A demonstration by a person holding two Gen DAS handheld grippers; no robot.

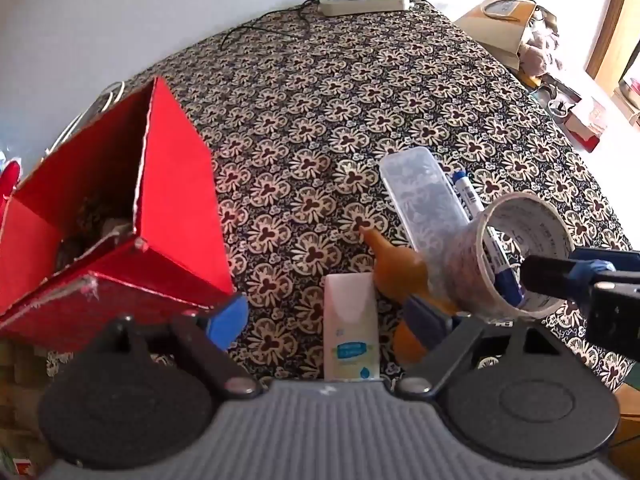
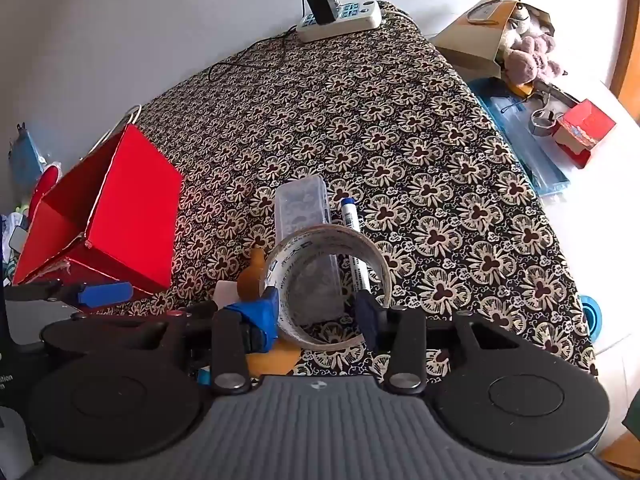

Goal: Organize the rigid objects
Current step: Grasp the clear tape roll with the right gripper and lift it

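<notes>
My left gripper (image 1: 326,316) stands open just above the patterned tablecloth (image 1: 340,100). A white bottle (image 1: 351,328) lies between its blue fingers (image 1: 228,316), and an orange gourd-shaped object (image 1: 400,268) touches the right one. An open red box (image 1: 120,208) stands at its left. My right gripper (image 2: 316,316) is shut on a clear tape roll (image 2: 328,276), held tilted off the cloth; from the left wrist the tape roll (image 1: 516,256) shows at the right. Beyond it lie a clear plastic case (image 2: 304,208) and a blue marker (image 2: 351,220).
A white power strip (image 2: 340,20) with a black charger and cable sits at the table's far edge. Off the right edge are a paper bag (image 2: 472,40), a plush toy (image 2: 528,56), a blue sleeve (image 2: 528,148) and a small red box (image 2: 584,128).
</notes>
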